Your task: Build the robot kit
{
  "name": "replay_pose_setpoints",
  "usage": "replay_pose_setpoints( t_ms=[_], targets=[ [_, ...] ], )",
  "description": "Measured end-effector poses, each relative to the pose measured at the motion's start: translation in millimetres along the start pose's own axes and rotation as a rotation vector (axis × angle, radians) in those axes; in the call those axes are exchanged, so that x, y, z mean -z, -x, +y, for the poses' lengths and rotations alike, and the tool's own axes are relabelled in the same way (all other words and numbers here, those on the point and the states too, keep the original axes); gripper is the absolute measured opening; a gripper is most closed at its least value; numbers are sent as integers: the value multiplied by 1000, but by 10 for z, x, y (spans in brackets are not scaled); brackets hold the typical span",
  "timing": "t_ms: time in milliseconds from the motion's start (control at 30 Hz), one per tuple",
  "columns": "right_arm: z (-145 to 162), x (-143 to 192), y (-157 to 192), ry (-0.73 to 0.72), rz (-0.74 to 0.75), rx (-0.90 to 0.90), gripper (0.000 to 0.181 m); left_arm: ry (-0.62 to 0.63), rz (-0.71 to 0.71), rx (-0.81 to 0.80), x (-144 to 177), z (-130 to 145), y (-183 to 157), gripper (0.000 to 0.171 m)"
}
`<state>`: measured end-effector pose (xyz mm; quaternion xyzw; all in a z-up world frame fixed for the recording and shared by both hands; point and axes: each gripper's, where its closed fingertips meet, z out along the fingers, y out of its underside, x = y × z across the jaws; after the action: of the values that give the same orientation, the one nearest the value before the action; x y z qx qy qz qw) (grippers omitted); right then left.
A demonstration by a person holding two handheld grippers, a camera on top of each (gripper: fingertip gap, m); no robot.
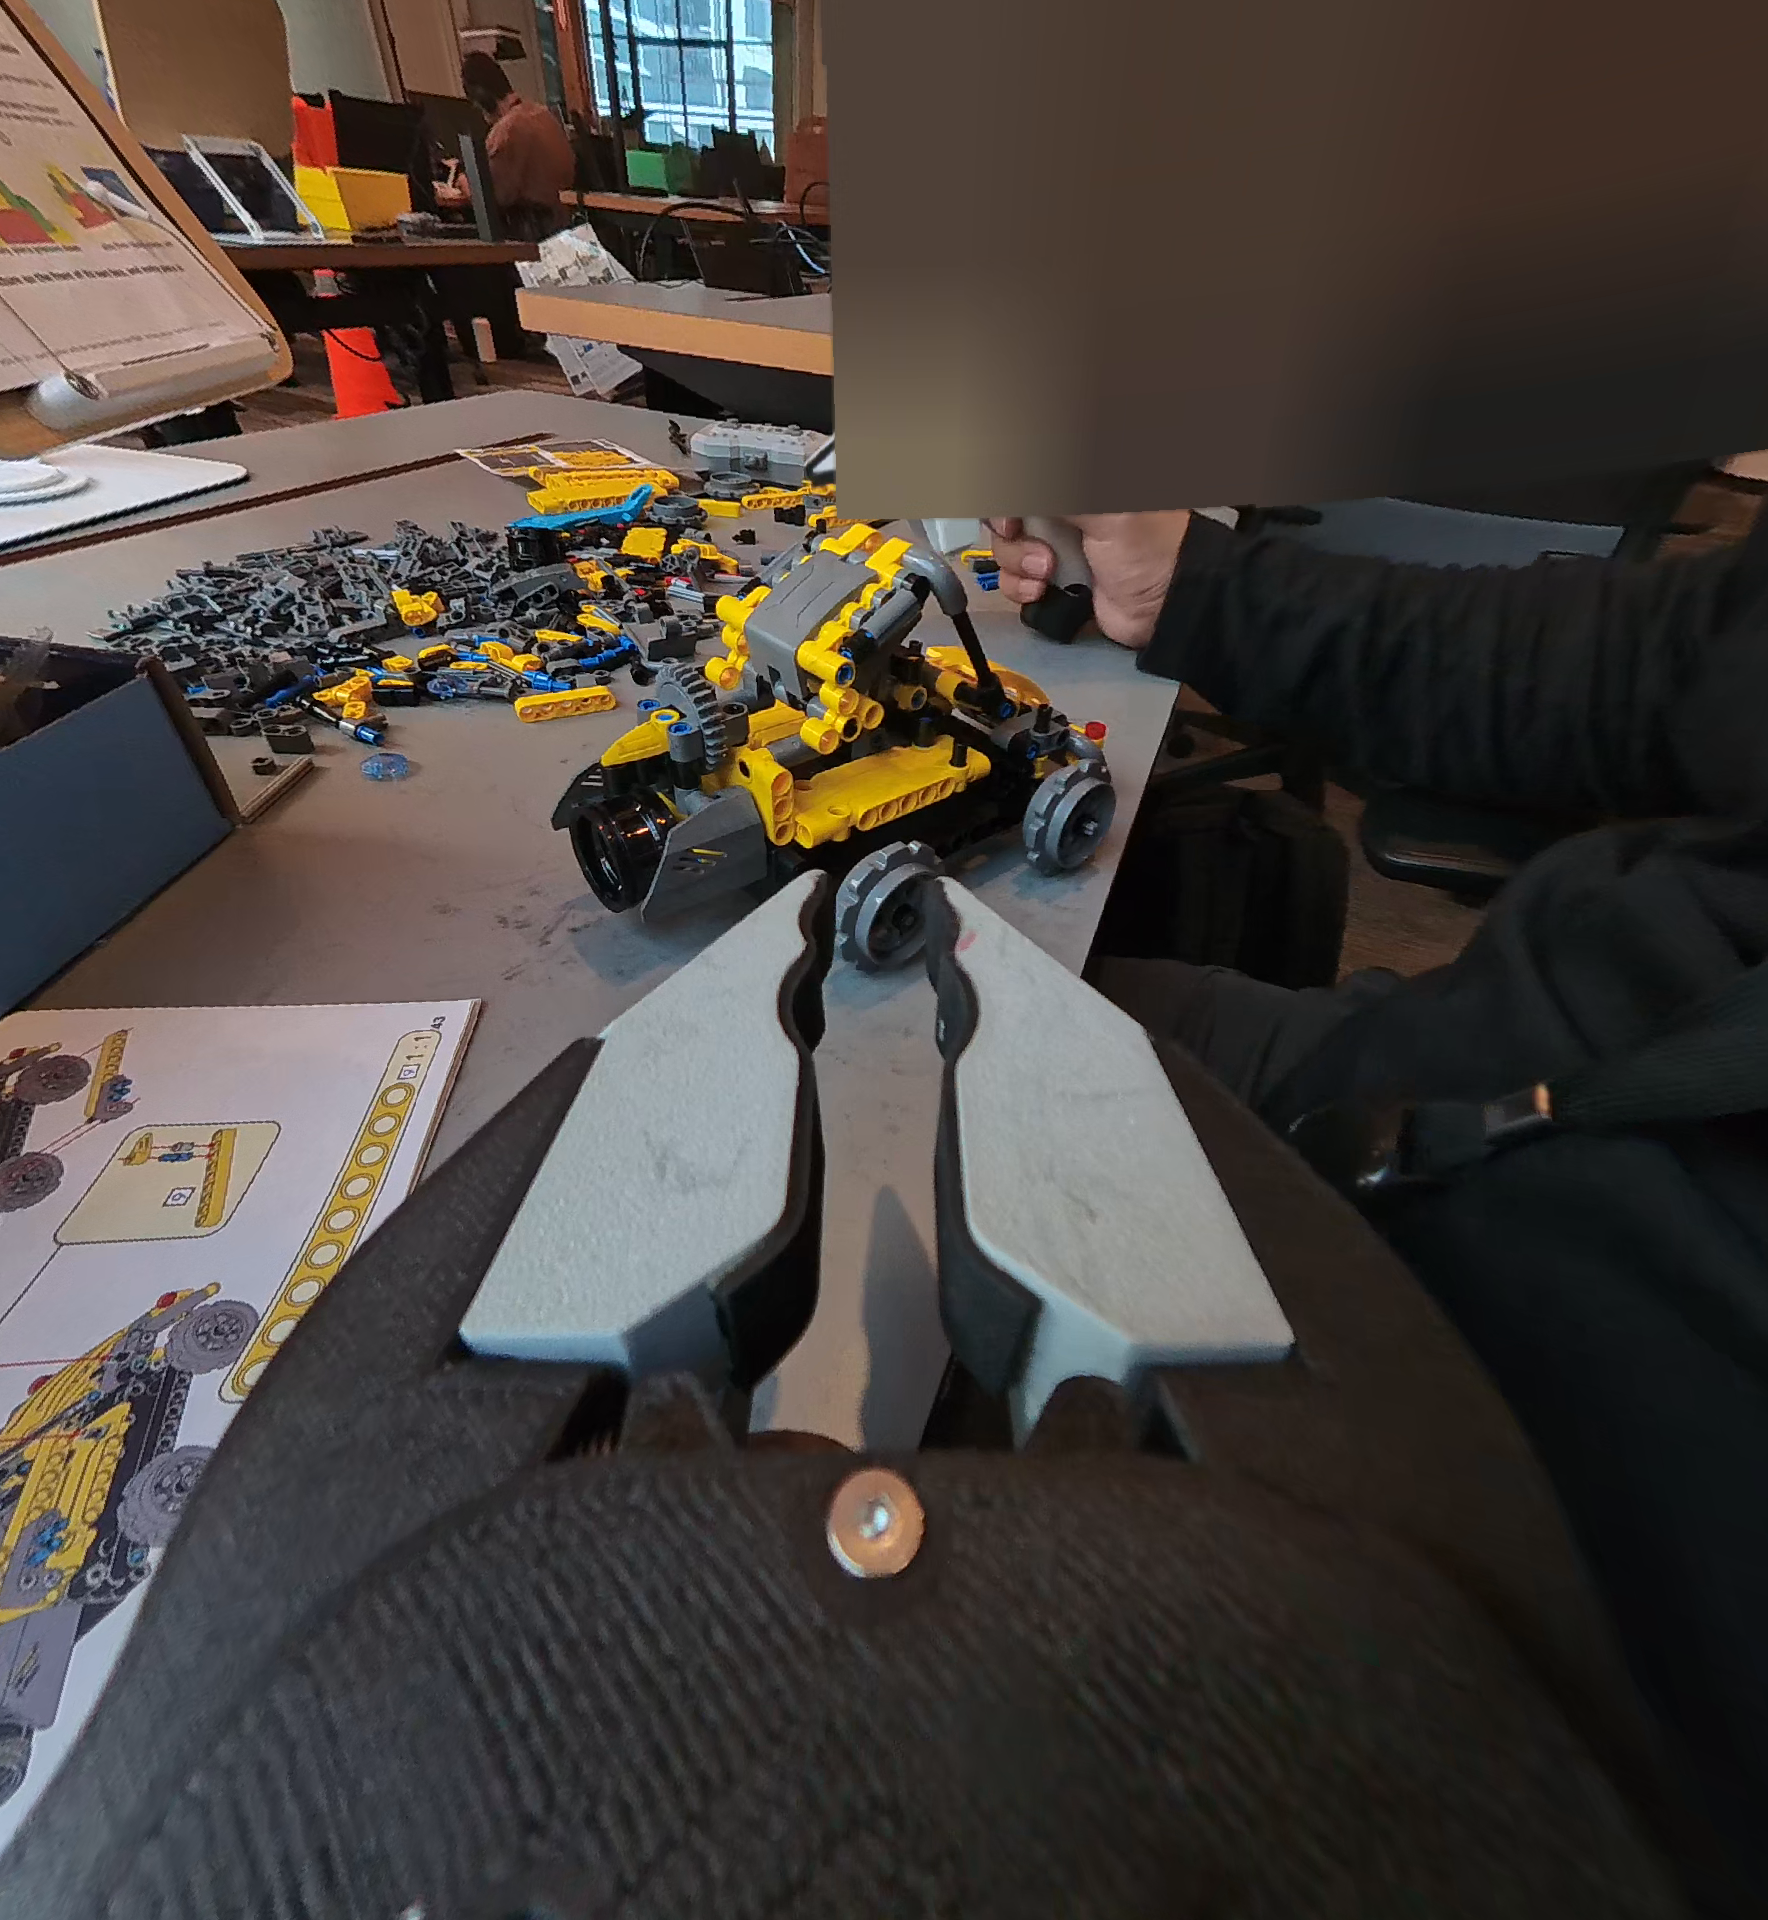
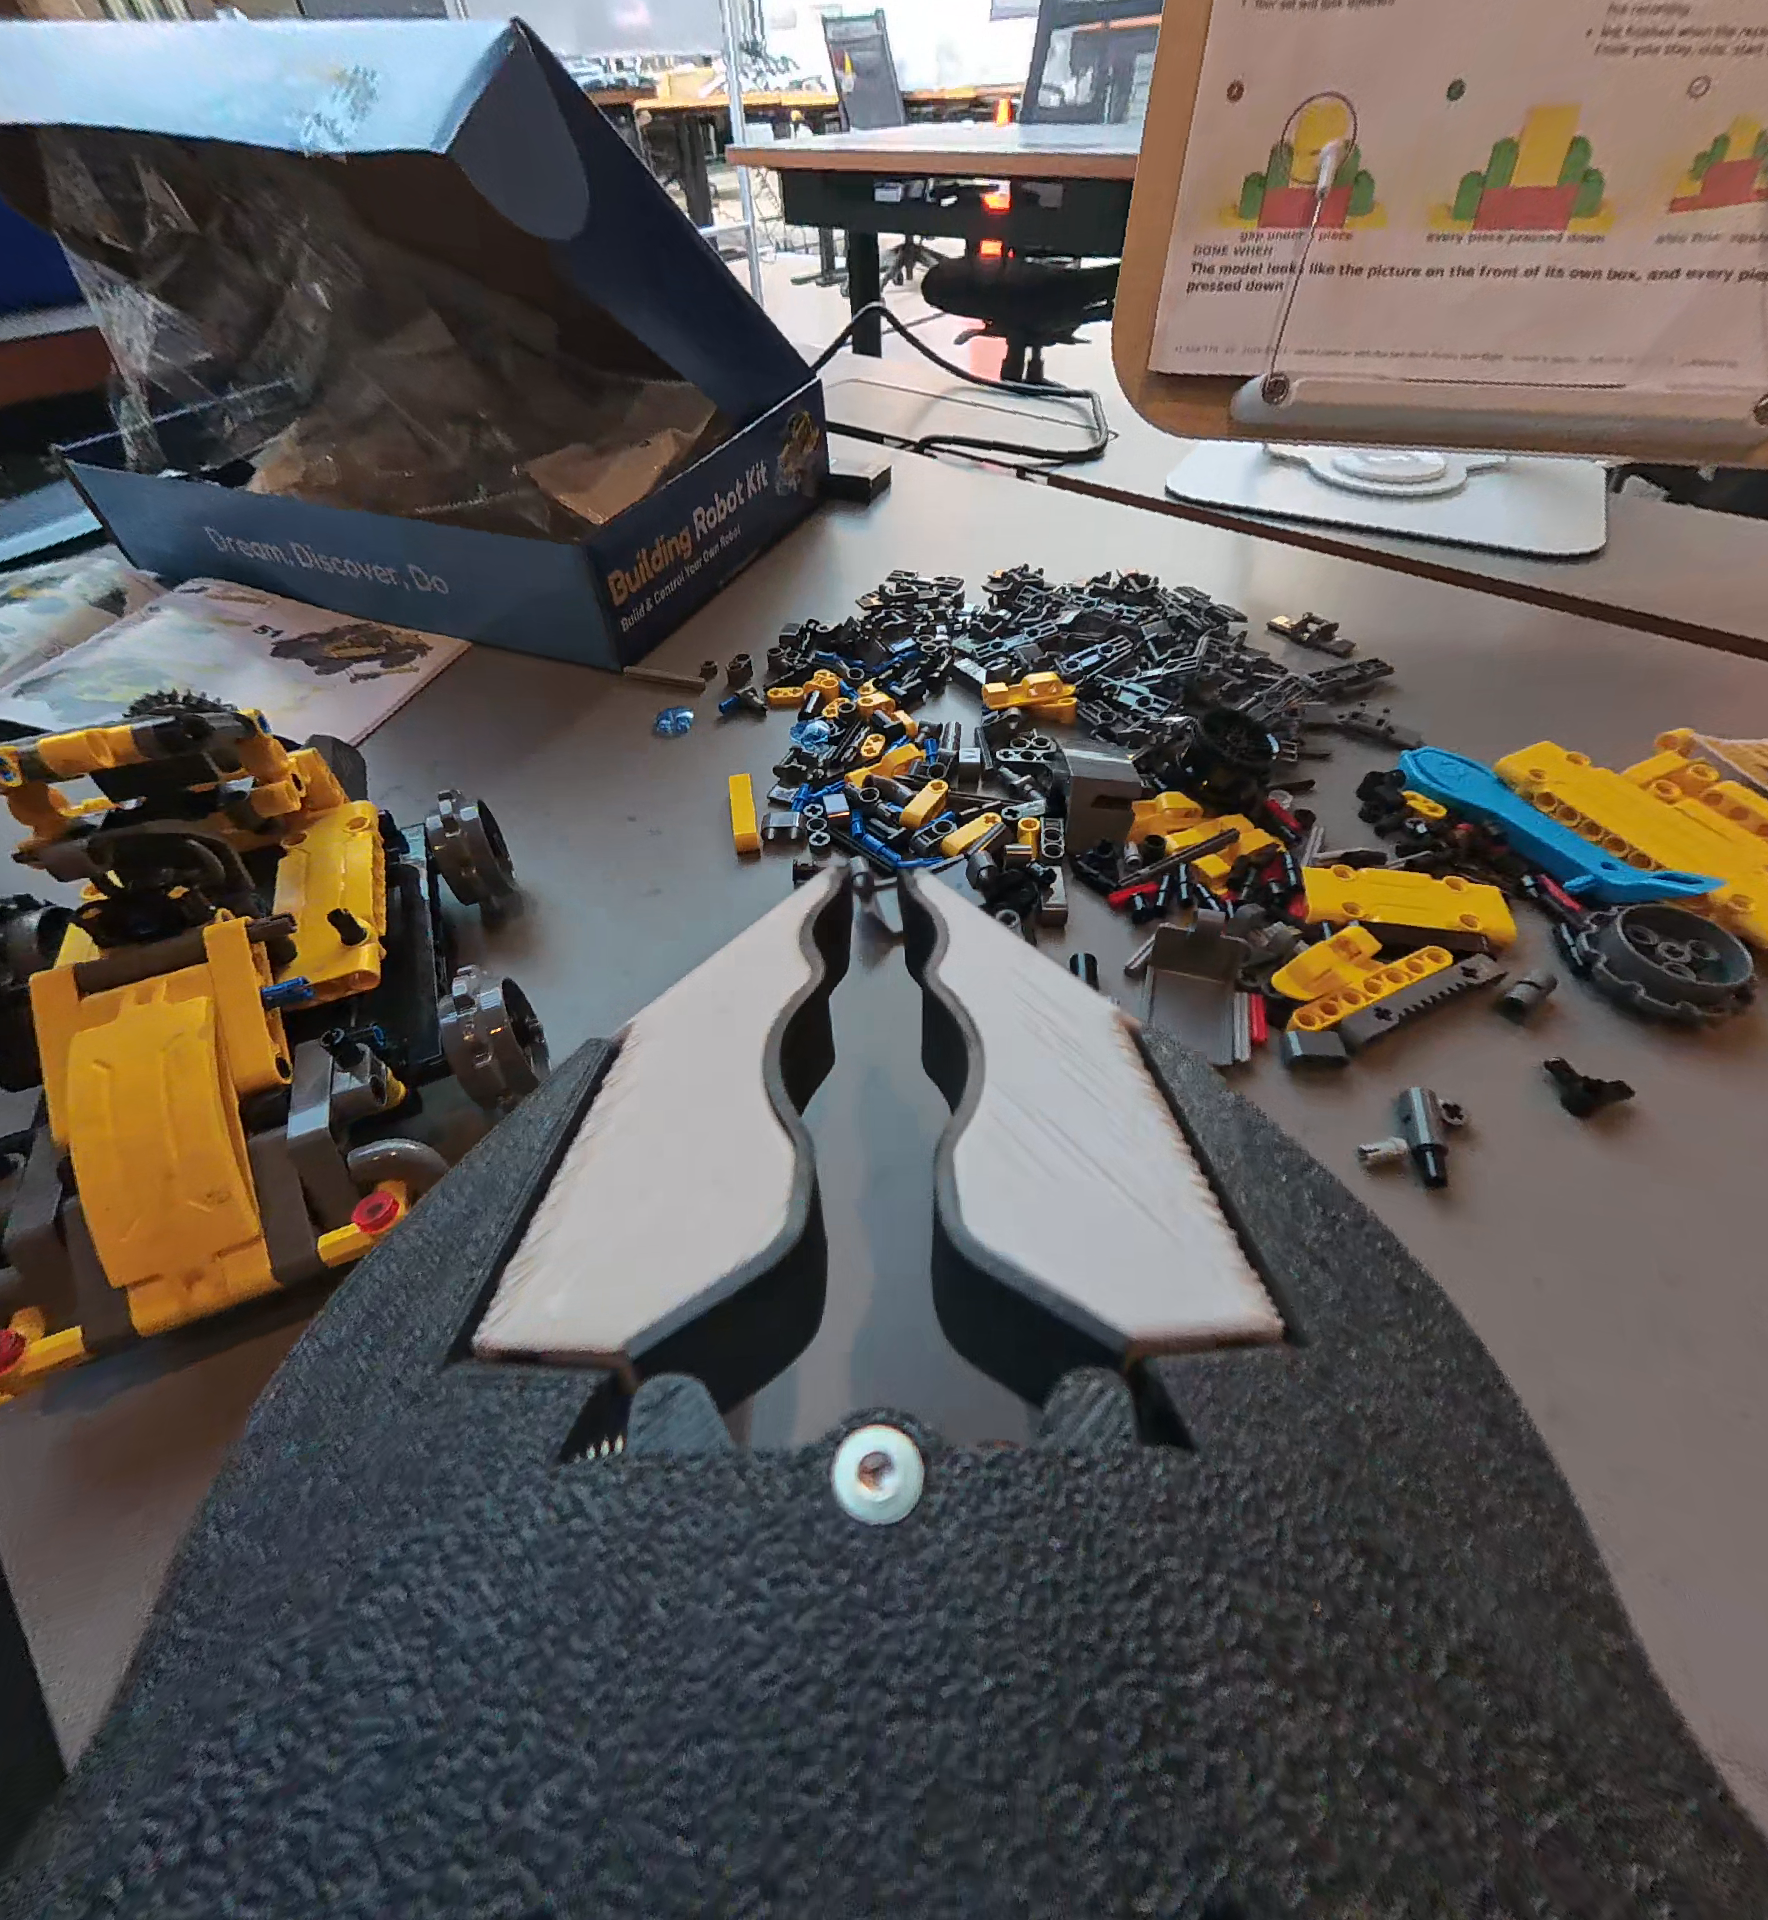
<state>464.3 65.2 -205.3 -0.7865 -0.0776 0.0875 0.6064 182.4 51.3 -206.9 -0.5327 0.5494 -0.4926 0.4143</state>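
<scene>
A yellow, grey and black brick-built vehicle (image 1: 838, 769) stands on the grey table near its right edge. My left gripper (image 1: 882, 885) has its jaws narrowly apart around the vehicle's near front grey wheel (image 1: 880, 920), and the pads look pressed on it. My right gripper (image 2: 875, 875) is nearly closed on a small grey piece (image 2: 875, 902), held just above the near edge of a pile of loose black, yellow and blue parts (image 2: 1067, 727). The vehicle (image 2: 184, 987) sits to its left. A hand in a black sleeve (image 1: 1119, 582) holds the right gripper's handle beyond the vehicle.
An open dark blue box (image 2: 444, 520) with plastic bags stands at the back left. An open instruction booklet (image 1: 132, 1247) lies by my left gripper. A stand with a printed sheet (image 2: 1482, 208) is behind the pile. Long yellow beams and a blue tool (image 2: 1545, 831) lie at the right. My right fingertips sit around 30 cm from my left ones.
</scene>
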Motion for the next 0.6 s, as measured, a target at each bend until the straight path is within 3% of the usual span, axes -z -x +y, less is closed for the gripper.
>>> replay_pose_setpoints(
  t_ms=[333, 600],
  targets=[
    [-11, -19, -81, 5, 171, 164, 12, -27, 9, -11, 23, -29, -26, 16],
    [76, 50, -495, 91, 454, 230, 19, -70, 12, 4, 106, -59, -46, 20]
  ],
)
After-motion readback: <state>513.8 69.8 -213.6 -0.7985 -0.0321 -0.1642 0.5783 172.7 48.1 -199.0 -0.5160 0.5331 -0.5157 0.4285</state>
